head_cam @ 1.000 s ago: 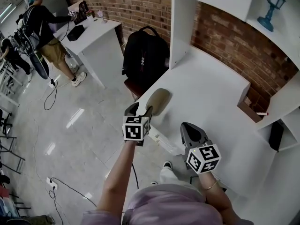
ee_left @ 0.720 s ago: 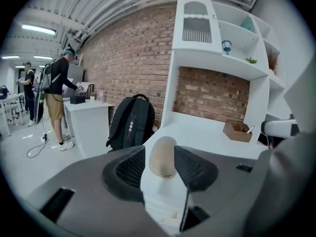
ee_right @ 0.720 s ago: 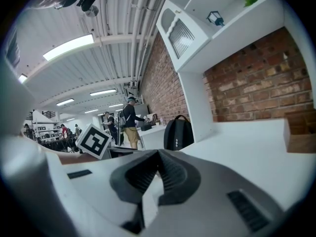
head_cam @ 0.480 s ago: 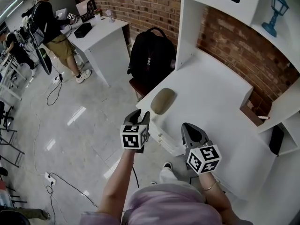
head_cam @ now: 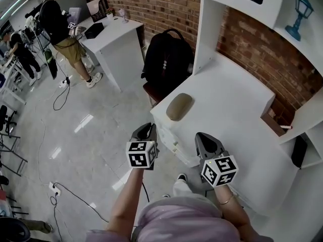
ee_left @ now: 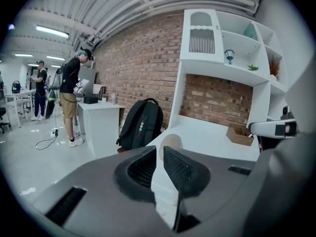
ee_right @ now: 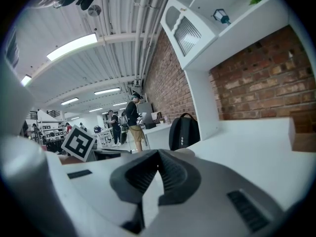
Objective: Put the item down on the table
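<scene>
White desk (head_cam: pixel 237 110) by brick wall; the item (head_cam: pixel 179 106) lies on it, apparently placed. Left tool (head_cam: pixel 146 128) is closing on nothing; right tool (head_cam: pixel 204 137) is closed and empty. Next, just back away.

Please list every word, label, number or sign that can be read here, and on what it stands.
No words or numbers can be read anywhere.
Left marker cube, right marker cube: black-and-white square patterns only, no letters.
Black backpack: no legible label.

Black backpack (head_cam: pixel 164 67) near brick wall (head_cam: pixel 151 4), blue lantern (head_cam: pixel 297 9) on shelf (head_cam: pixel 309 45), person (head_cam: pixel 60 24) at desk (head_cam: pixel 113 34)
</scene>
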`<state>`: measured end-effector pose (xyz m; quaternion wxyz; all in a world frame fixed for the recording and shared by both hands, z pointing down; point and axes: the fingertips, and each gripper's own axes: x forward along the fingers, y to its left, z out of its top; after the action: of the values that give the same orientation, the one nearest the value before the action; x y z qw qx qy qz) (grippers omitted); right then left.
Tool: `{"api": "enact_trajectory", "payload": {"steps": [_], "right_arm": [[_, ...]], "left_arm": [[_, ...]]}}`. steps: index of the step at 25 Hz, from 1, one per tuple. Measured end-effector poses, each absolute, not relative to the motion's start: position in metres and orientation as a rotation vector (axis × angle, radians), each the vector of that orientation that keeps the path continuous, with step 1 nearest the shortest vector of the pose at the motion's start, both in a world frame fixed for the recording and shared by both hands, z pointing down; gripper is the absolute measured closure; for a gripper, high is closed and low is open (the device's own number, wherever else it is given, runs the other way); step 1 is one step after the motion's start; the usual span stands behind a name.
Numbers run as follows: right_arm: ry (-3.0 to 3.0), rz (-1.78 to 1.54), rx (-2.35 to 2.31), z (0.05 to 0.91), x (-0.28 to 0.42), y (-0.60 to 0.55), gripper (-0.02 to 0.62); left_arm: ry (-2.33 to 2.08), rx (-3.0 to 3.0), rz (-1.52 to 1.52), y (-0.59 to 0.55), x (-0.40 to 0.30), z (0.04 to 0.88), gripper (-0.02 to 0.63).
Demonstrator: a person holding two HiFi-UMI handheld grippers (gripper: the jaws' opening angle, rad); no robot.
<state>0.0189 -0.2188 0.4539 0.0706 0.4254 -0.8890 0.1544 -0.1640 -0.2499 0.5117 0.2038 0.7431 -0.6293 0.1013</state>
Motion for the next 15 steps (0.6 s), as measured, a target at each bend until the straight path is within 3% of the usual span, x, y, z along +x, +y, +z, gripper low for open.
{"api": "enact_trajectory", "payload": {"steps": [15], "right_arm": [[-2.694, 0.447, 1.233, 0.451, 0.011, -0.209, 0.594]], "left_arm": [[-1.833, 2.028, 0.192, -0.208, -0.181, 0.492, 0.603]]}}
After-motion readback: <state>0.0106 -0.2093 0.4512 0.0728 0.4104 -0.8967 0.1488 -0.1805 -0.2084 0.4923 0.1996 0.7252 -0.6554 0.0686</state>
